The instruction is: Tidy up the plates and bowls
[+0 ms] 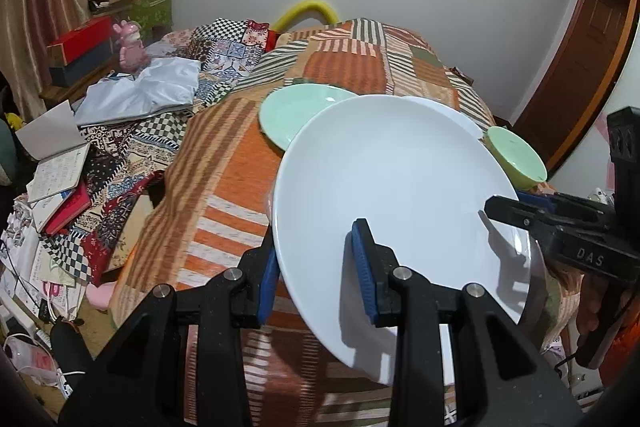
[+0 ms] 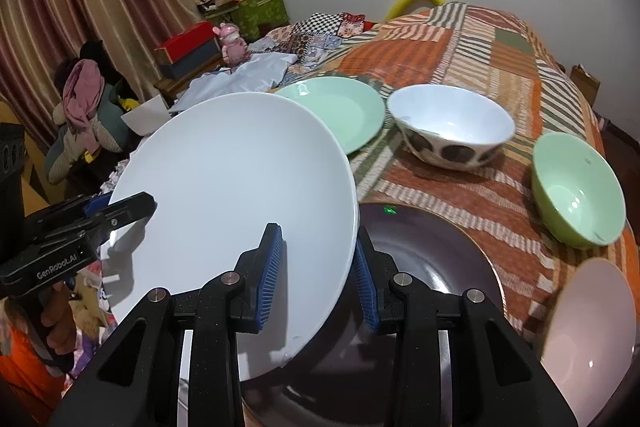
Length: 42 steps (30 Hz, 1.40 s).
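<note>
A large white plate (image 1: 392, 187) (image 2: 240, 187) is held up in the air, tilted, by both grippers. My left gripper (image 1: 316, 267) is shut on its left rim. My right gripper (image 2: 318, 267) is shut on its right rim and shows in the left wrist view (image 1: 516, 211). The left gripper shows in the right wrist view (image 2: 120, 209). Under the plate lies a dark purple plate (image 2: 432, 267). On the table stand a mint green plate (image 1: 288, 111) (image 2: 344, 107), a white spotted bowl (image 2: 452, 127), a green bowl (image 1: 516, 155) (image 2: 576, 191) and a pink bowl (image 2: 592, 331).
The table is covered with an orange striped patchwork cloth (image 1: 224, 163) (image 2: 480, 39). To the left are a cluttered bed with notebooks (image 1: 56, 171), a grey cloth (image 1: 140, 91), boxes (image 1: 80, 43) and a pink figurine (image 1: 132, 47). A wooden door (image 1: 580, 67) stands on the right.
</note>
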Each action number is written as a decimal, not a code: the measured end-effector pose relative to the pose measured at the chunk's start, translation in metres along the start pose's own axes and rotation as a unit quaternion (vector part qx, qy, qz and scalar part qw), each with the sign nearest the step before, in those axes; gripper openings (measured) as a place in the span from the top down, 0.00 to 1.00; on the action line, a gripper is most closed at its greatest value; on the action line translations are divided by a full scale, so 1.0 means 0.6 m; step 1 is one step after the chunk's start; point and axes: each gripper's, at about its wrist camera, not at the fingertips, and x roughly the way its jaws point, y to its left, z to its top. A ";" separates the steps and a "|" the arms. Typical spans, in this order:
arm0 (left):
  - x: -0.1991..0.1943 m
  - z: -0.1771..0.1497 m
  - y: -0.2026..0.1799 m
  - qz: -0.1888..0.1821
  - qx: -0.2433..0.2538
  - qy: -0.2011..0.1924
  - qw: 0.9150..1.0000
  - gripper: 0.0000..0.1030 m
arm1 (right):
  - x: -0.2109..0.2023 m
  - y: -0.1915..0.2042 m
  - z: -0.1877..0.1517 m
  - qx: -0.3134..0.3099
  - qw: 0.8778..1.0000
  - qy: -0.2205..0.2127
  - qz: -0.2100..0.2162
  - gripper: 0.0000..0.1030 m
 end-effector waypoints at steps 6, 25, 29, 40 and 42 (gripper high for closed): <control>0.007 -0.003 -0.028 -0.011 0.009 0.004 1.000 0.68 | -0.019 -0.023 -0.016 0.017 1.000 -0.006 -0.008 0.69; 0.064 -0.016 -0.094 -0.048 0.043 0.049 0.997 0.68 | -0.041 -0.084 -0.078 0.073 0.997 0.001 -0.039 0.69; 0.080 -0.020 -0.104 -0.059 0.047 0.060 0.995 0.67 | -0.046 -0.089 -0.090 0.078 0.995 0.001 -0.055 0.69; 0.111 -0.029 -0.112 -0.064 0.049 0.083 0.993 0.66 | -0.050 -0.088 -0.103 0.072 0.994 -0.002 -0.082 0.69; 0.116 -0.030 -0.113 -0.064 0.051 0.085 0.993 0.66 | -0.050 -0.086 -0.103 0.067 0.994 -0.003 -0.090 0.69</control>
